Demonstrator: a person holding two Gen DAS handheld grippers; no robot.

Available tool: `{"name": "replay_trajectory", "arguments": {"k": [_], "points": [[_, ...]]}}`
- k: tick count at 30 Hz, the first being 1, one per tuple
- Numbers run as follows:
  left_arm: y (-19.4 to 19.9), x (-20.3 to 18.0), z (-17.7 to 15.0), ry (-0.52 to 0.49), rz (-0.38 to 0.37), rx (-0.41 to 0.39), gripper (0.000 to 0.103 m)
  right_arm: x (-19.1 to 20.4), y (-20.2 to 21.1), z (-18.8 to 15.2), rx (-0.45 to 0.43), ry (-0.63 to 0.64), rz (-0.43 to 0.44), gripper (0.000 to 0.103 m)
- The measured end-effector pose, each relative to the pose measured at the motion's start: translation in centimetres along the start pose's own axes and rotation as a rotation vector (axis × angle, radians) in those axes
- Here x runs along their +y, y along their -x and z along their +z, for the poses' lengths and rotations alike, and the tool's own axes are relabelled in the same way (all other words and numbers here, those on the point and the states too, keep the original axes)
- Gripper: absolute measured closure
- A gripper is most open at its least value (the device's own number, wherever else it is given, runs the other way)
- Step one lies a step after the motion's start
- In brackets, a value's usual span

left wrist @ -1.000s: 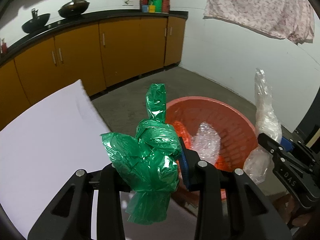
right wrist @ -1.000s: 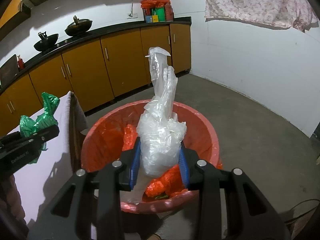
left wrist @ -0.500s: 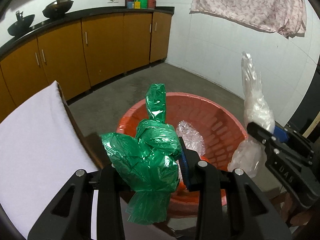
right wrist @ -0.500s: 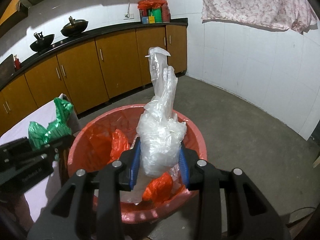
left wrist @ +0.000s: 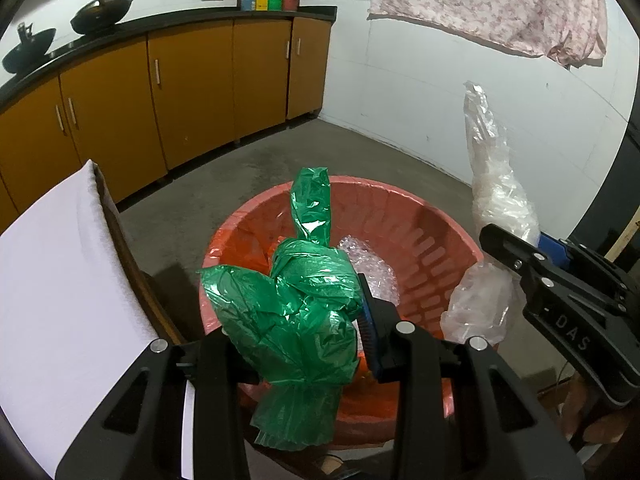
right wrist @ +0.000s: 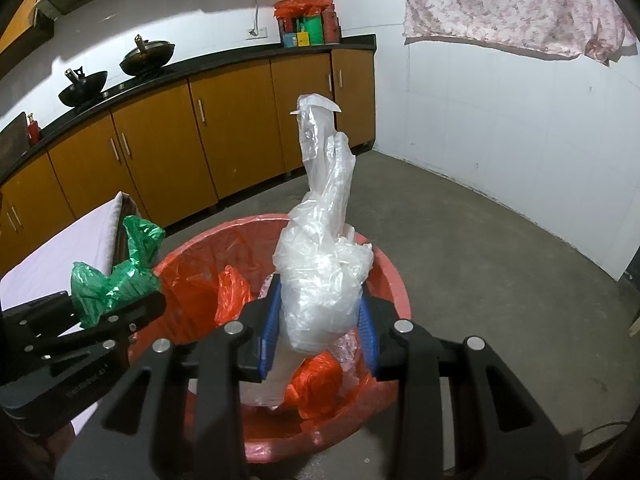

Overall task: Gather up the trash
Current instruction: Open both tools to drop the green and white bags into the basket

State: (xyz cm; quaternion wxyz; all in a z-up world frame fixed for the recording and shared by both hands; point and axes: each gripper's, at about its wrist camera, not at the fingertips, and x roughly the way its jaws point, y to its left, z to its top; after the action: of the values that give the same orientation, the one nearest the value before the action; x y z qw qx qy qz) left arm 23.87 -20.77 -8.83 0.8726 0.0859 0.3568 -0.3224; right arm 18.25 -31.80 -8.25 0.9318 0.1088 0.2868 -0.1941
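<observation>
Trash rides above the bin point(left wrist: 432, 240), ready to drop: left tool point(left wrist: 304, 336) clenches a green bag point(left wrist: 296, 304); right tool point(right wrist: 318, 320), at three o'clock, clenches a clear bag point(right wrist: 320, 280).

A home kitchen, no doubt about it. Up at ten o'clock runs a black counter point(right wrist: 224, 60) over a long row of orange-brown cupboard doors point(right wrist: 236, 132) with slim metal handles. Two dark woks point(right wrist: 148, 56) sit on top of it, and at twelve o'clock there's a cluster of coloured containers point(right wrist: 306, 24) by a wall socket point(right wrist: 256, 32). White tiled walls point(right wrist: 500, 120), bare grey concrete floor point(right wrist: 500, 256), and at two o'clock a flowered cloth point(right wrist: 512, 4) hangs against the wall.
</observation>
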Motion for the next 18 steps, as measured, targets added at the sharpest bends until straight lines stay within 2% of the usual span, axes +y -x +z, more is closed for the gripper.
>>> {"name": "replay_trajectory", "arguments": {"k": [9, 12, 14, 18], "points": [[-0.9, 0.4, -0.6, 0.016, -0.005, 0.018, 0.065, 0.1, -1.2, 0.5, 0.012, 0.017, 0.037, 0.065], [-1.0, 0.6, -0.6, 0.027, -0.013, 0.017, 0.056, 0.0, -1.6, 0.8, 0.02, 0.006, 0.071, 0.053], [-1.1, 0.8, -0.7, 0.041, -0.014, 0.014, 0.051, -0.1, -1.7, 1.0, 0.019, 0.007, 0.079, 0.051], [-1.1, 1.4, -0.9, 0.061, -0.01, 0.024, 0.047, -0.3, -1.3, 1.1, 0.01, 0.017, 0.075, 0.043]]}}
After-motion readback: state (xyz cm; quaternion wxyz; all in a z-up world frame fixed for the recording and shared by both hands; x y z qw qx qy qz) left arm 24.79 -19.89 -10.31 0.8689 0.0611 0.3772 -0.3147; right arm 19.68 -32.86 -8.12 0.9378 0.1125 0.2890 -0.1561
